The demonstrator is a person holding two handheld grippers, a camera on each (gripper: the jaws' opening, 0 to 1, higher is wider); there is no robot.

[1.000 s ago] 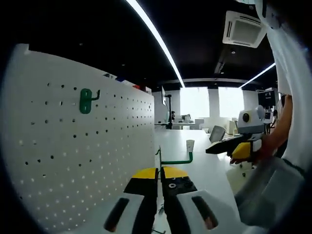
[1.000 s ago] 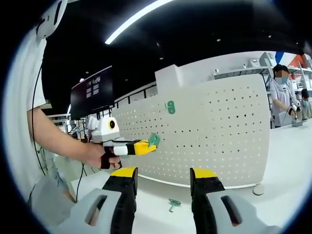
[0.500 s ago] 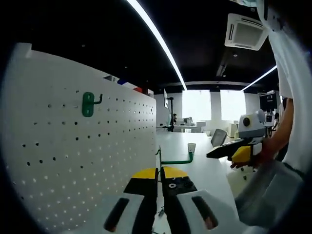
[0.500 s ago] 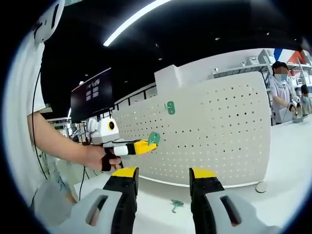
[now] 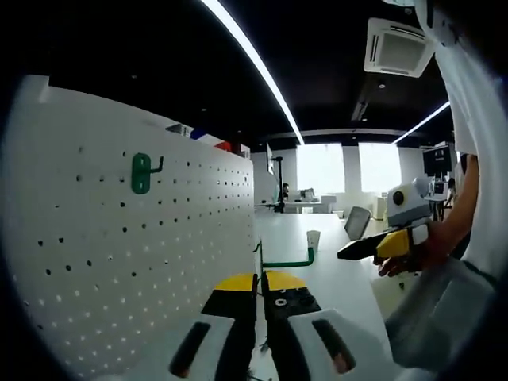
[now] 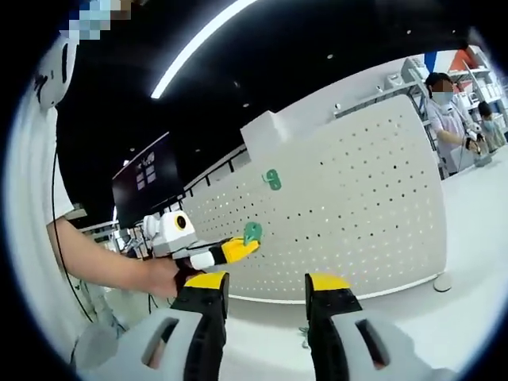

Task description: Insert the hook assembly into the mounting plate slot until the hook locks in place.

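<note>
The white pegboard mounting plate (image 5: 119,262) stands upright on my left, with one green hook (image 5: 141,172) fixed high on it. My left gripper (image 5: 260,282) is shut on a green hook assembly (image 5: 290,261), whose arm sticks out to the right just off the board's edge. In the right gripper view the same plate (image 6: 357,206) carries the fixed hook (image 6: 272,180). There the left gripper (image 6: 230,249) holds its green hook assembly (image 6: 252,232) close to the board face. My right gripper (image 6: 267,282) is open and holds nothing. Another green hook (image 6: 302,333) lies on the table between its jaws.
The white table (image 5: 333,278) runs along the board, with a paper cup (image 5: 310,236) far down it. A hand holds the right gripper (image 5: 381,244) at the right. People (image 6: 448,119) stand behind the board's far end. A small round white piece (image 6: 441,282) lies by the board's foot.
The right gripper view has rolled and shifted, so the board now slants. The left gripper still holds its hook by the board. In the left gripper view the right gripper sits slightly lower.
</note>
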